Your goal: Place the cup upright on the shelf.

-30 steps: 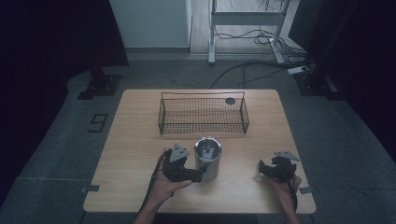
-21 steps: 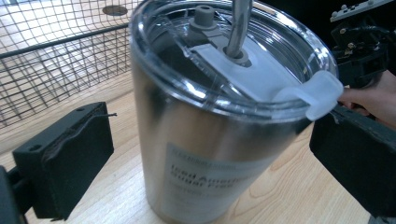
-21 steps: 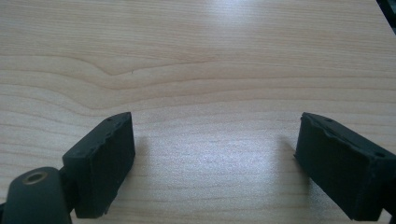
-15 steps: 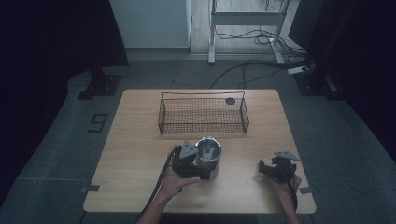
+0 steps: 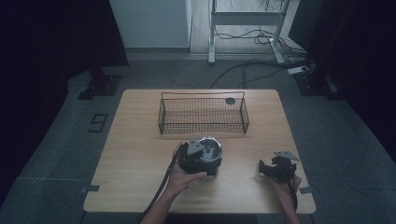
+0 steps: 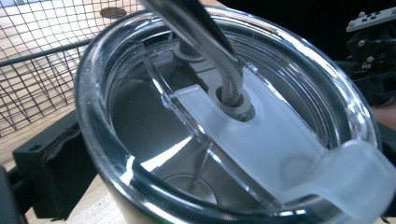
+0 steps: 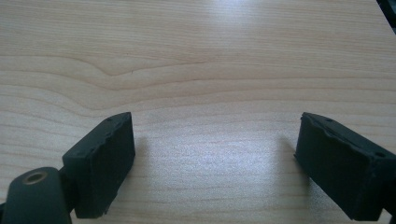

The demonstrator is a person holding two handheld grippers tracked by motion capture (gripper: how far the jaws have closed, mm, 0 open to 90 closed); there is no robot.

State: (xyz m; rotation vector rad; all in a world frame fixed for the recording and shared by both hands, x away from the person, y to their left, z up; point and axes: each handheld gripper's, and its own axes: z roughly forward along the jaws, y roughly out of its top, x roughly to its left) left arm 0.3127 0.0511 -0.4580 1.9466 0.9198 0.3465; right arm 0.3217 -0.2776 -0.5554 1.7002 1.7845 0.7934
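Observation:
A steel tumbler (image 5: 211,150) with a clear lid (image 6: 261,140) and a bent metal straw (image 6: 205,42) stands at the middle of the wooden table (image 5: 140,154). My left gripper (image 5: 198,157) is shut on it from the left, near the rim. One black finger pad (image 6: 46,172) lies against the tumbler's wall; the other pad is hidden behind the cup. My right gripper (image 5: 275,169) rests low over bare wood at the front right, and in the right gripper view it (image 7: 215,140) stands wide open with nothing between its pads.
A black wire basket (image 5: 163,114) stands behind the tumbler, its mesh (image 6: 32,56) close beside the cup. A dark round spot (image 5: 230,101) marks the tabletop behind the basket. Cables and a metal stand (image 5: 243,18) lie on the floor beyond the table.
My left gripper has moved right, from beside the tumbler to around it, and closed on it. The right gripper has stayed where it was.

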